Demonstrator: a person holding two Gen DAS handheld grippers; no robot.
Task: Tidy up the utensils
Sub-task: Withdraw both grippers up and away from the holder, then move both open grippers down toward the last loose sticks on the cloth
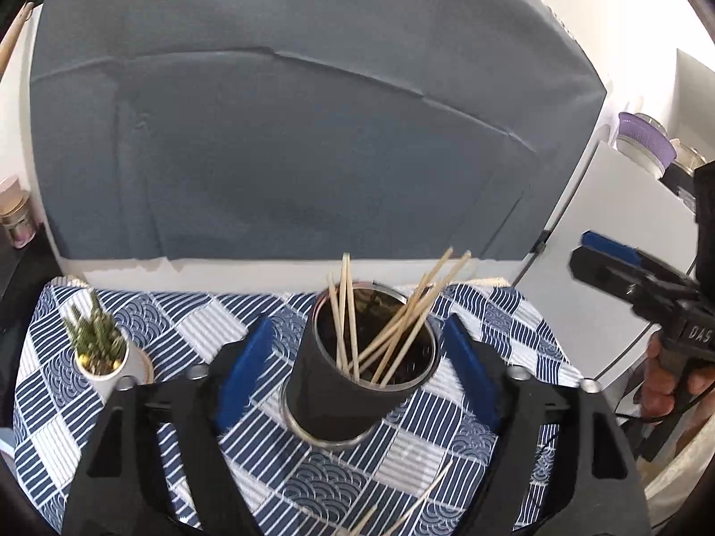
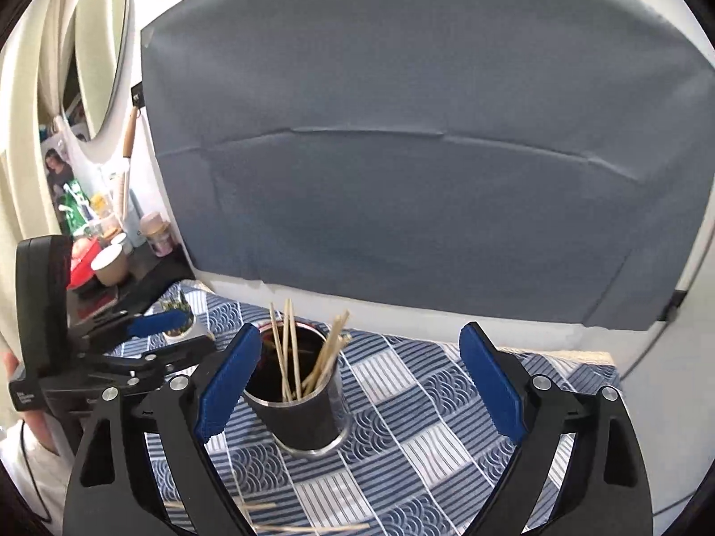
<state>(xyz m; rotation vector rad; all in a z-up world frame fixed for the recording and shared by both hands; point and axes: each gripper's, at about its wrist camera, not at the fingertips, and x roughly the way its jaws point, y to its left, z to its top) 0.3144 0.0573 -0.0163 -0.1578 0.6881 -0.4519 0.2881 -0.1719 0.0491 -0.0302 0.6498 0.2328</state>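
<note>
A black and steel utensil cup [image 1: 353,384] stands on the blue checked tablecloth [image 1: 447,460] and holds several thin wooden sticks [image 1: 393,326]. My left gripper [image 1: 357,375] is open, its blue pads on either side of the cup, not touching it. Loose sticks [image 1: 402,509] lie on the cloth near the front edge. In the right wrist view the cup [image 2: 304,397] stands left of centre, close to the left pad. My right gripper [image 2: 357,384] is open and empty. Loose sticks [image 2: 290,525] lie below it.
A small potted plant [image 1: 100,348] stands at the left of the cloth. A grey backdrop [image 1: 290,134] hangs behind the table. A white cabinet [image 1: 625,245] stands to the right. Cluttered jars and cups [image 2: 111,241] sit on a shelf at the left.
</note>
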